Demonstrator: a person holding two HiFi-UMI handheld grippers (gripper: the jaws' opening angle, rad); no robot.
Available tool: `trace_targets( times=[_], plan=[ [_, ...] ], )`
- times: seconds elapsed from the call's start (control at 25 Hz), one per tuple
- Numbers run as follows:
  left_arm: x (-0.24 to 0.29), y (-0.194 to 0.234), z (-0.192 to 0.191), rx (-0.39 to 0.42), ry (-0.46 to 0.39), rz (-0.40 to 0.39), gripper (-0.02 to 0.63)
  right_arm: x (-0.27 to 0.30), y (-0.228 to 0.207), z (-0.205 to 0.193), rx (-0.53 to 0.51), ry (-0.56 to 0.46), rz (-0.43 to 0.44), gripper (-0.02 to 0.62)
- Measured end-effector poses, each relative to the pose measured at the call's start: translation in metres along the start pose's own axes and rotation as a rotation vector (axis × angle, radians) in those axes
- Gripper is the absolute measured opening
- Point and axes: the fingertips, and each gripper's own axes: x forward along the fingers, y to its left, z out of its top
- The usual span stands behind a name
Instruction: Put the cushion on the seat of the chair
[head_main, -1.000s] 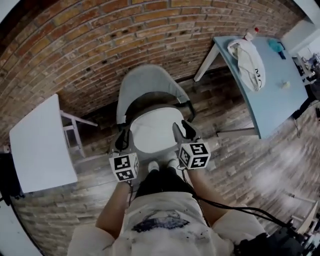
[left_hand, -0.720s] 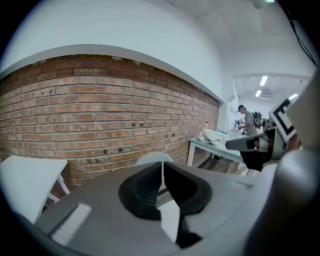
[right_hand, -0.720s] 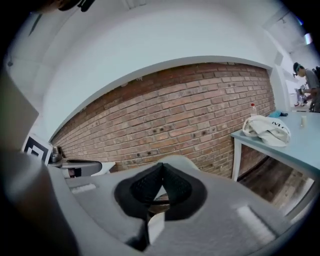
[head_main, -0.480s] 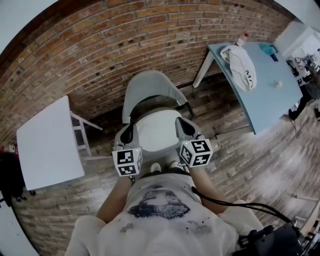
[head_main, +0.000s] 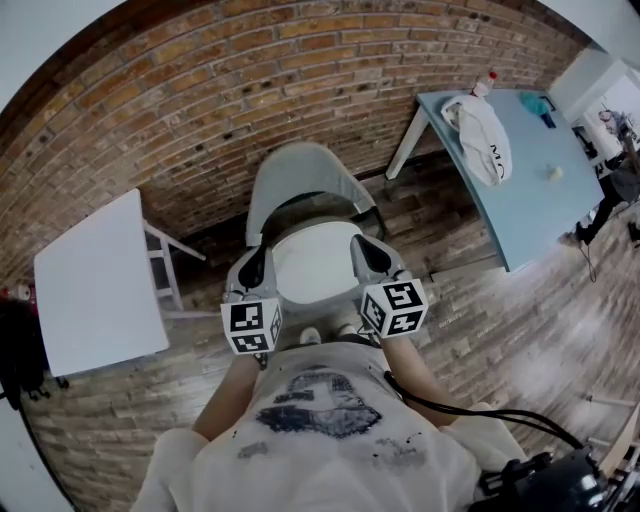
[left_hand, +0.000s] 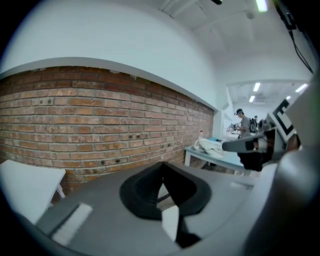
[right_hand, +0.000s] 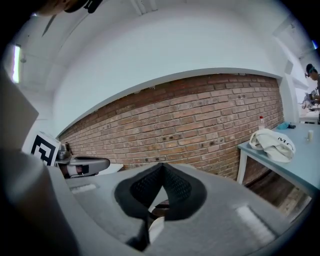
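Head view: the white, rounded cushion (head_main: 318, 262) is held over the seat of the grey shell chair (head_main: 300, 165). The left claw (head_main: 252, 268) pinches its left edge and the right claw (head_main: 366, 256) its right edge. Only this view shows the plank floor (head_main: 480, 330), a white counter (head_main: 95, 285), and a pale blue counter (head_main: 530, 215) carrying a crumpled white cloth (head_main: 485, 135).

Left gripper view: the black pads meet at their tips, with a white sliver of cushion caught lower between them. Beyond lie a rough brick wall (left_hand: 100, 120) and a distant person (left_hand: 243, 120).

Right gripper view: this claw is likewise closed on a white sliver of cushion. Its pads show a mesh texture, and a red-capped bottle (right_hand: 261, 122) stands on the blue counter.
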Motion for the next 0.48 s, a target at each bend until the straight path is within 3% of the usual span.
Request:
trace_targets(
  times=[0.48],
  plan=[
    [0.0065, -0.0049, -0.0025, -0.017, 0.009, -0.013, -0.009, 0.0013, -0.0041, -0.0061, 0.011, 0.022, -0.003, -0.003]
  ],
)
